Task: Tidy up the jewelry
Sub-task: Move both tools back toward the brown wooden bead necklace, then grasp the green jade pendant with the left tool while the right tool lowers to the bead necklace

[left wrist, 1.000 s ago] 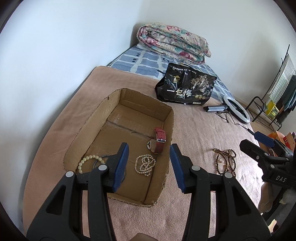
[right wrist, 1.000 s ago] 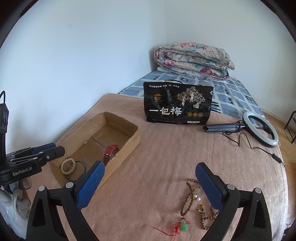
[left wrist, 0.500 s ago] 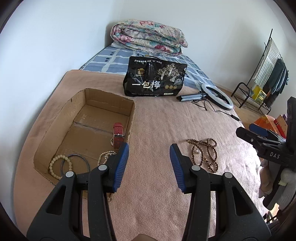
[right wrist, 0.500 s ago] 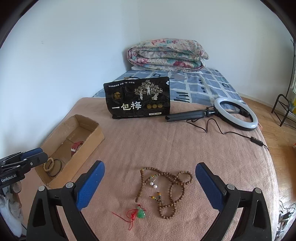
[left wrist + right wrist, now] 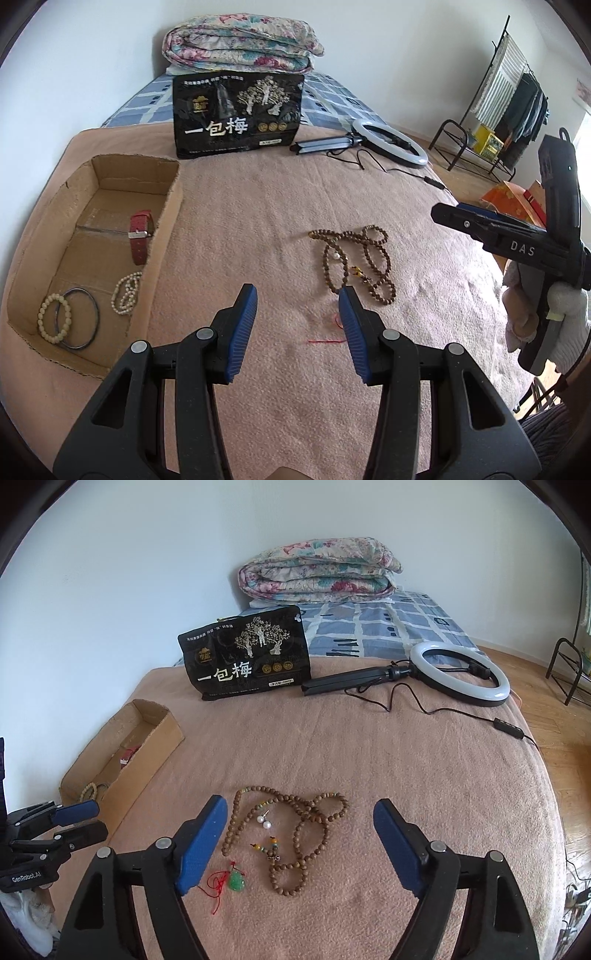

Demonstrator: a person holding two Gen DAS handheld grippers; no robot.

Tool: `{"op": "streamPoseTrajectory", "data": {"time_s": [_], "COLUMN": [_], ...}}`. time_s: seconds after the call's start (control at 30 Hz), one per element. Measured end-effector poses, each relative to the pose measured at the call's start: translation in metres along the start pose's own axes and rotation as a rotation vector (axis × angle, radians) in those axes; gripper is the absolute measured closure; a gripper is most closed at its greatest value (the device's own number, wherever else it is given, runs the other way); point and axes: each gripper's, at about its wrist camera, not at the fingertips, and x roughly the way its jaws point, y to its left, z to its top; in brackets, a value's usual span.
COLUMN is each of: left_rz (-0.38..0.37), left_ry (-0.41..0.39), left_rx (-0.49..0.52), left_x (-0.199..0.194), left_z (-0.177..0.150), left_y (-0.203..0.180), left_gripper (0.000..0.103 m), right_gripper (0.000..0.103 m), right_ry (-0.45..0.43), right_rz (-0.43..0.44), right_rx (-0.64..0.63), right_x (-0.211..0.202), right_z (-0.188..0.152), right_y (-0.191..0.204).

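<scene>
Here, both grippers — left gripper [image 5: 297,325] and right gripper [image 5: 300,843] (jaws apart, empty) — hover over the wooden bead necklace [image 5: 295,834].

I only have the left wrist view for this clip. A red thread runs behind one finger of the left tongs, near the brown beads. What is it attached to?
Observer: It is tied to a green pendant, which lies on the blanket beside the near end of the wooden bead necklace.
Operator: I see the right tongs only from the side. Are they holding anything?
Observer: No. The right tongs are wide open and empty, and the necklace lies between the two fingers.
</scene>
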Motion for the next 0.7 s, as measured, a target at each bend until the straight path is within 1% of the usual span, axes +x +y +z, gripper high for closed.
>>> {"op": "streamPoseTrajectory", "data": {"time_s": [0.07, 0.17, 0.2, 0.3, 0.4, 0.47, 0.53, 0.57, 0.67, 0.7], "left_rz": [-0.014, -0.040, -0.052, -0.067, -0.065, -0.064, -0.059, -0.056, -0.026, -0.020], "left_ry": [0.022, 0.062, 0.077, 0.118, 0.143, 0.150, 0.155, 0.159, 0.166, 0.167], "left_rx": [0.025, 0.061, 0.069, 0.090, 0.096, 0.093, 0.095, 0.098, 0.116, 0.117], "left_x": [0.010, 0.027, 0.032, 0.049, 0.064, 0.072, 0.080, 0.085, 0.097, 0.101], "left_z": [-0.005, -0.012, -0.015, -0.021, -0.024, -0.025, -0.027, -0.028, -0.033, -0.033], "left_y": [-0.010, -0.025, -0.029, -0.042, -0.050, -0.054, -0.056, -0.057, -0.060, -0.061], "left_gripper": [0.056, 0.056, 0.056, 0.056, 0.056, 0.056, 0.056, 0.056, 0.056, 0.056], "right_gripper": [0.026, 0.041, 0.043, 0.045, 0.045, 0.048, 0.050, 0.053, 0.057, 0.058], "right_ry": [0.008, 0.039, 0.048, 0.064, 0.067, 0.074, 0.083, 0.086, 0.095, 0.095], "right_rz": [0.013, 0.043, 0.052, 0.056, 0.058, 0.061, 0.062, 0.063, 0.074, 0.075], "right_rx": [-0.010, -0.037, -0.046, -0.067, -0.059, -0.053, -0.054, -0.055, -0.053, -0.053], "right_x": [0.005, 0.014, 0.017, 0.022, 0.025, 0.028, 0.032, 0.033, 0.036, 0.037], "right_z": [-0.003, -0.006, -0.007, -0.011, -0.012, -0.013, -0.014, -0.015, -0.016, -0.016], "right_y": [-0.005, -0.009, -0.010, -0.014, -0.021, -0.026, -0.028, -0.029, -0.033, -0.033]}}
